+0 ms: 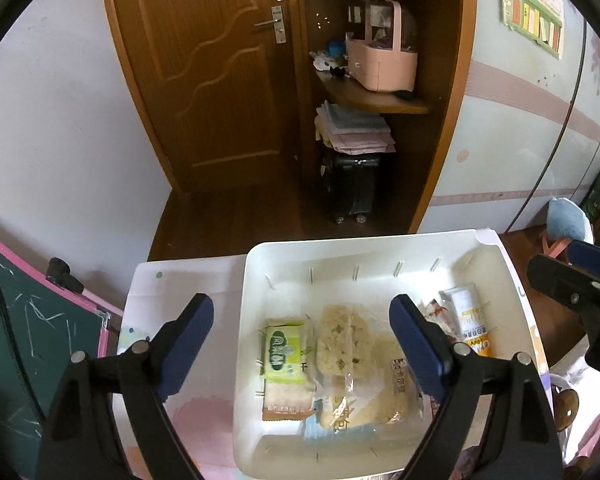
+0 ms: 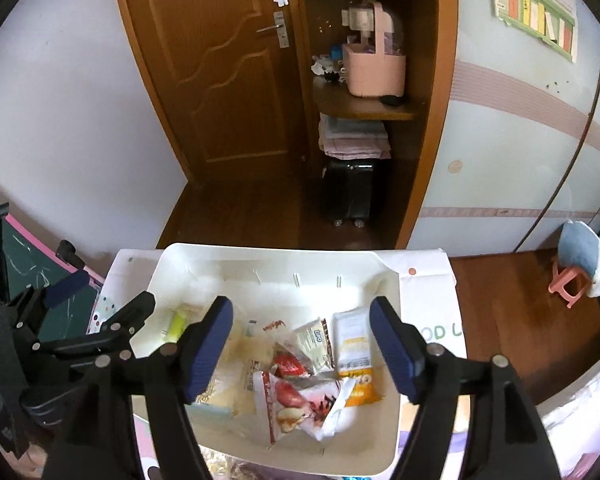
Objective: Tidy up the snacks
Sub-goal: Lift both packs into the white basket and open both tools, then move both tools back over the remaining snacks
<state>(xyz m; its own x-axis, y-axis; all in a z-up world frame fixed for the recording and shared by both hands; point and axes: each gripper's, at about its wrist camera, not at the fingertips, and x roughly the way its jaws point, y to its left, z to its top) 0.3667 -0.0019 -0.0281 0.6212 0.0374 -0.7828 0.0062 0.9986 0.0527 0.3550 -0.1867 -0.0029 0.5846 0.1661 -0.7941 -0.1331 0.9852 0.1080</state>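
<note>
Here both grippers hover over the white bin, left gripper and right gripper fingers apart and empty, snack packets gathered below them for sorting.

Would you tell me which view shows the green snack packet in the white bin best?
The left wrist view: the green packet lies flat and unblocked in the white bin, between the open jaws, label facing the camera. In the right wrist view only a yellow-green sliver shows, mostly behind a jaw.

Both wrist views tilt steeply down, close over the shared white tray — side by side.
</note>
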